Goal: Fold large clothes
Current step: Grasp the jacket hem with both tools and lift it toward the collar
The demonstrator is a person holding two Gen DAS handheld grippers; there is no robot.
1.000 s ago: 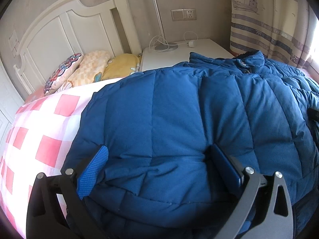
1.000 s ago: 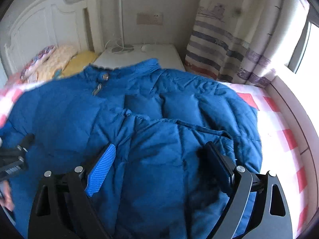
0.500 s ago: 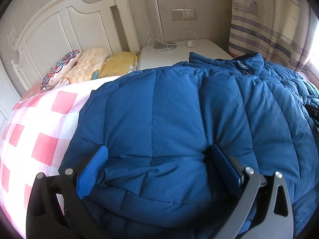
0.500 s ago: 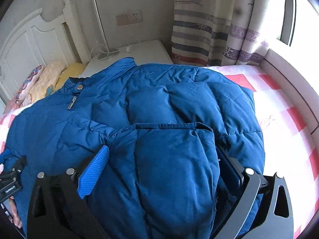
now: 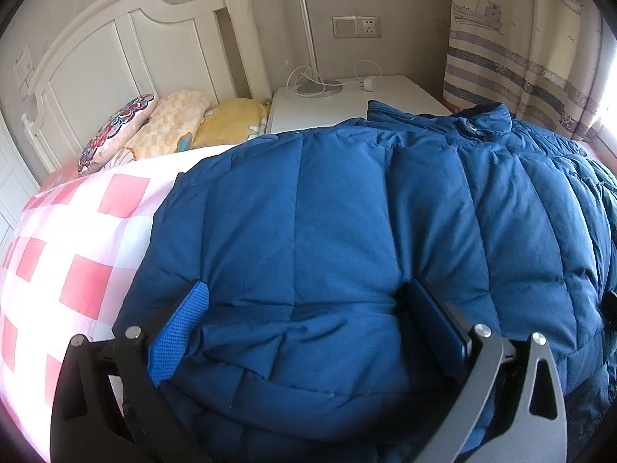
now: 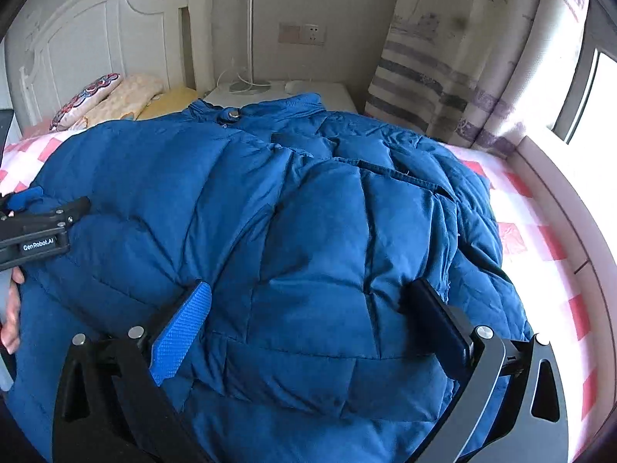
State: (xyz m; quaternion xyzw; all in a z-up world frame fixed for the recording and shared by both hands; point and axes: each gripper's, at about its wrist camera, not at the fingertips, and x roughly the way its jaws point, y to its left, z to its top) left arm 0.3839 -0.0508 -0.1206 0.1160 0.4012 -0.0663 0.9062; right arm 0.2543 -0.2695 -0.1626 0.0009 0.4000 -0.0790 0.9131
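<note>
Nearest you, your right gripper (image 6: 308,328) stands with its fingers spread as wide as they go; they have just been opening. A puffed panel of the large navy-blue quilted down jacket (image 6: 308,231) bulges between them, but the pads do not appear to clamp it, so it holds nothing. Your left gripper (image 5: 308,328) has its fingers equally wide over the jacket's near hem, the padding swelling up between them; whether they pinch or merely rest there cannot be told with certainty, though no squeeze shows.

The jacket lies spread across the pink-and-white checked bed cover (image 5: 77,270), collar toward the white wooden headboard (image 5: 115,58), one side already folded inward.

Risks, as judged:
- The down fill is springy. With nothing pressing on it, the folded flap may creep open again.
- Closing on the thick bulge may catch only the slippery outer shell, and it could slide out on lifting.
- The collar lies close to the white bedside cabinet (image 5: 366,96), where a slim silver lamp (image 5: 308,38) and white charger cable (image 5: 362,73) stand. A wide swing of fabric could catch them.
</note>
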